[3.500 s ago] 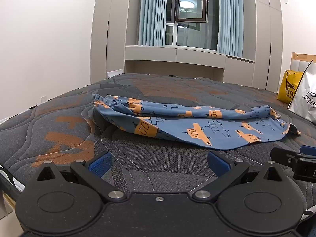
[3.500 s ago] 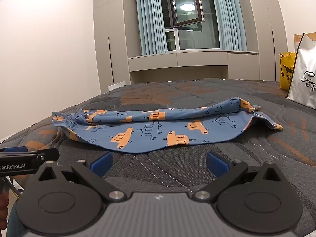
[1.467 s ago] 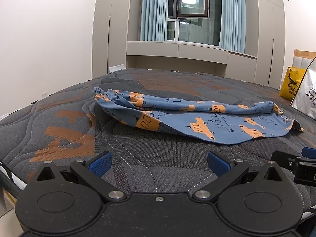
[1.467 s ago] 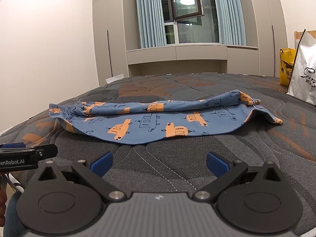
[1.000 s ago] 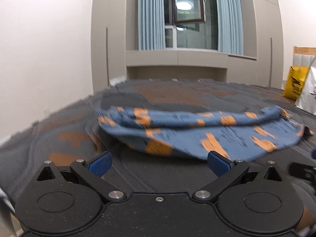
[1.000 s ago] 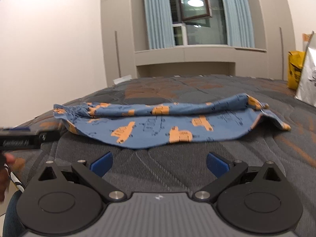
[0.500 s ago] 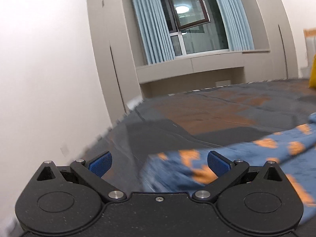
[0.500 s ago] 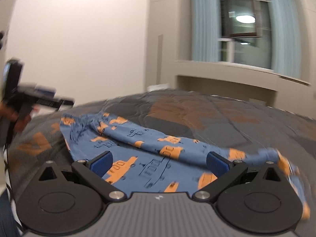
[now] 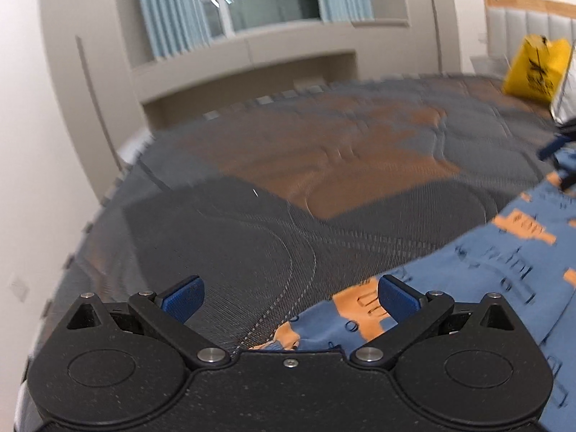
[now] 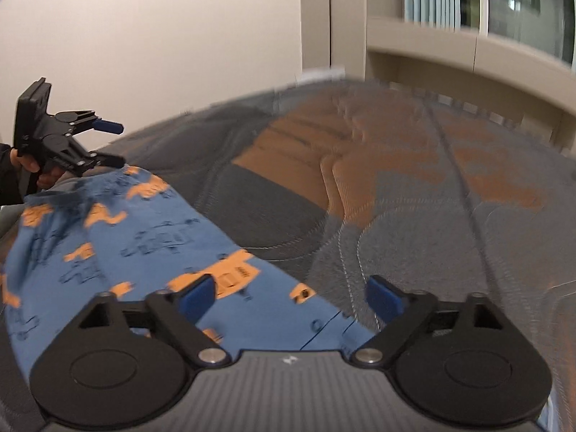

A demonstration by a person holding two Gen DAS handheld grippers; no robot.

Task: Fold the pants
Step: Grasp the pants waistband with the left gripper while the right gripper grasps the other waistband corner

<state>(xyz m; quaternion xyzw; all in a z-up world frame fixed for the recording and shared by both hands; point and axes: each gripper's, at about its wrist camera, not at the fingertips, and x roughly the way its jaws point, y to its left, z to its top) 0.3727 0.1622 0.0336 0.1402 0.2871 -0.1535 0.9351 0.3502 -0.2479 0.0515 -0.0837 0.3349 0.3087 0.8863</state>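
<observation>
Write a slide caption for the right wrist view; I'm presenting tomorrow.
Open right gripper over one end of the blue pants on the mattress, left gripper at the other.

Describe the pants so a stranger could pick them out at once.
Start from the big dark grey quilted mattress with orange patches. The pants lie spread on it, the only garment there: blue fabric printed with orange vehicles and dark line drawings.
</observation>
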